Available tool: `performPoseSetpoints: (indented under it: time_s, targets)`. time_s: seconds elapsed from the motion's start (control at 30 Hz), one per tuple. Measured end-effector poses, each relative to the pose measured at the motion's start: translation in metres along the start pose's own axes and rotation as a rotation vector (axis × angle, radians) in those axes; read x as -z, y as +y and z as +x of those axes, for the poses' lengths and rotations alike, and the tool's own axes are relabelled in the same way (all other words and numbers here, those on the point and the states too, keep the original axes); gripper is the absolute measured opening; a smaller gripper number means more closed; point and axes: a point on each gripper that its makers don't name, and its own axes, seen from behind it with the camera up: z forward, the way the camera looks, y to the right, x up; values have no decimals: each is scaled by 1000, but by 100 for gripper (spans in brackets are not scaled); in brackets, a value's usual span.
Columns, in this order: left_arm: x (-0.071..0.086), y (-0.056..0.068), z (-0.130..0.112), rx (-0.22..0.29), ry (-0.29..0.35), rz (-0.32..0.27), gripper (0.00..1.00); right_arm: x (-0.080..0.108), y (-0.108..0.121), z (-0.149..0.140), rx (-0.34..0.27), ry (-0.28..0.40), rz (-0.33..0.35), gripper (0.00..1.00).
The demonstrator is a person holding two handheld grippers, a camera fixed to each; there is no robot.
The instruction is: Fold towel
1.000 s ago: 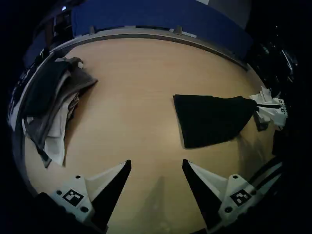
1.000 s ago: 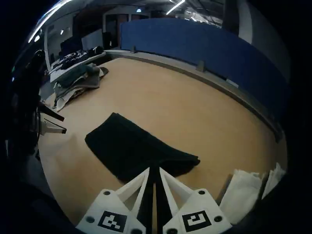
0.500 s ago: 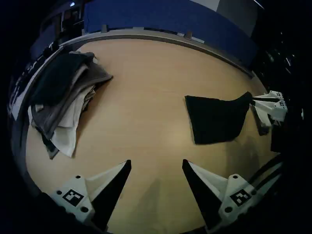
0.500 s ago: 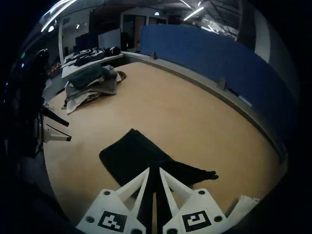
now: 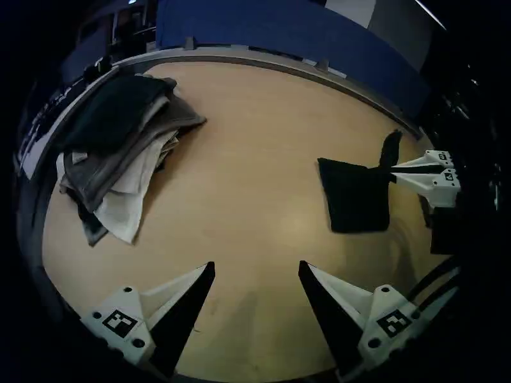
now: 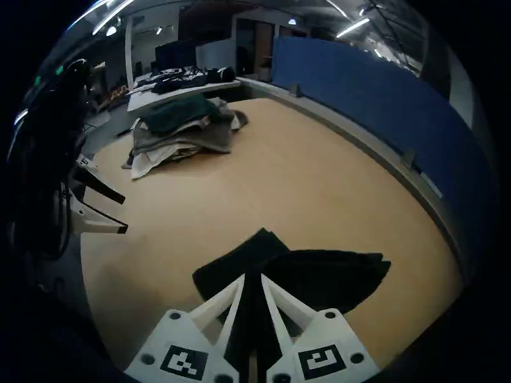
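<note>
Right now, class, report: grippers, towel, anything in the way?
Right gripper shut on black towel, one edge raised off table. Left gripper open, clear of it. Towel pile apart, not blocking.

Open-plan office: blue desk divider (image 6: 383, 108), far desk (image 6: 185, 89), ceiling strip lights (image 6: 352, 27).

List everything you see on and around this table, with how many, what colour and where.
Table: one, light wood, under everything.
Black towel: one, black, table's right side in the left gripper view, edge lifted.
Towel pile: one, dark, grey and white, table's far left.
Partition: one, blue, along the table's far edge.
Left gripper: one, white, fingers open over the table.
Right gripper: one, white, fingers shut on the black towel.
</note>
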Motion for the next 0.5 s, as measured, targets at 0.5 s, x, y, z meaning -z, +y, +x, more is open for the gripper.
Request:
performPoseSetpoints:
  time_s: [0.5]
  targets:
    - [-2,-3,-13,25,-7,-1,97,-55,-46,-37,-76,-75,107,4]
